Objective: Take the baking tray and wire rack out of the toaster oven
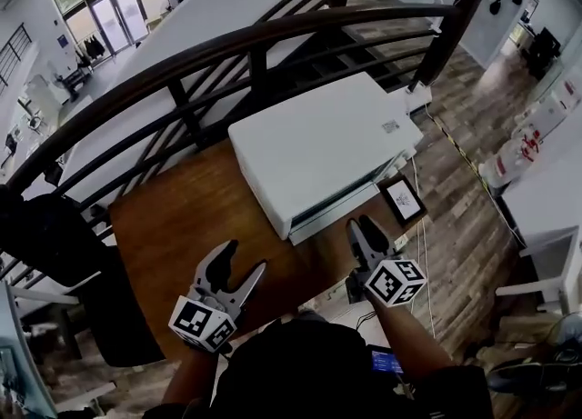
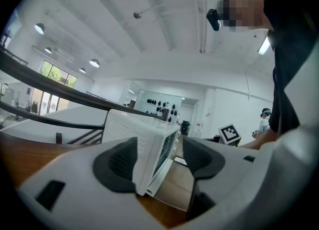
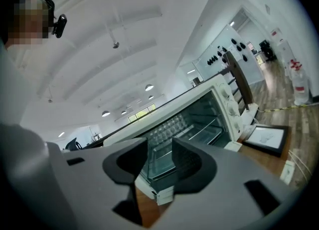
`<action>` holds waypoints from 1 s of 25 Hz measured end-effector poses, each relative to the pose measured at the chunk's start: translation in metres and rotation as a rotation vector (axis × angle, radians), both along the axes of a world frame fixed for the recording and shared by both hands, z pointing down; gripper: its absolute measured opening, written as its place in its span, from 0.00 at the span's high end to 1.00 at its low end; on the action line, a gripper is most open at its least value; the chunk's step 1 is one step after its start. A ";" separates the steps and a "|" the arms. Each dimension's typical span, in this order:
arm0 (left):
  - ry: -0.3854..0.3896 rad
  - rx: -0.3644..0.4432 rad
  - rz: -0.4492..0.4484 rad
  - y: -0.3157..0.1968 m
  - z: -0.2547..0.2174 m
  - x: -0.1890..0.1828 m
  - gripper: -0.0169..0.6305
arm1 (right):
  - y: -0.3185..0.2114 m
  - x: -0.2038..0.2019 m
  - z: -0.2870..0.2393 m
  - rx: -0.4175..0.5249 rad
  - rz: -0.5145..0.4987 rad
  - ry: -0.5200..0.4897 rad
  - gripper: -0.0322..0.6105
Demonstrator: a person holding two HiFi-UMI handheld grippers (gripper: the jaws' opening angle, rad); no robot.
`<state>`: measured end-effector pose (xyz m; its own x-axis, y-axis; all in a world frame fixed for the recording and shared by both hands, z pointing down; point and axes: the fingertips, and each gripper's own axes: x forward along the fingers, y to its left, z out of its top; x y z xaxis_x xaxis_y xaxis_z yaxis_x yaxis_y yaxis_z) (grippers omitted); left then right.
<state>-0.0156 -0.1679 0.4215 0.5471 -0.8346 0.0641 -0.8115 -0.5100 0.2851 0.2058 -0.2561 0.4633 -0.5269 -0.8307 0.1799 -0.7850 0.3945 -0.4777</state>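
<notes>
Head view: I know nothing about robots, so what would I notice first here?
A white toaster oven sits mid-picture on a wooden table, its door hanging open toward the person. Just in front are two hand-held tools with black-and-white marker cubes, the left gripper and the right gripper, both with jaws apart and empty. A dark curved railing sweeps behind the table.

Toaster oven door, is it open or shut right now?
Open. The door of the toaster oven is folded down in front, and the right gripper view looks inside at the wire rack.
</notes>
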 end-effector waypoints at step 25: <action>0.009 -0.136 -0.288 -0.001 0.036 -0.027 0.53 | -0.124 -0.025 0.088 -0.345 -0.017 -0.392 0.65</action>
<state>-0.0426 -0.1690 0.4574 0.2901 -0.9395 0.1820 -0.9142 -0.2159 0.3428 0.1810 -0.3804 0.5509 -0.6224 -0.7486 0.2286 -0.5163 0.1732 -0.8387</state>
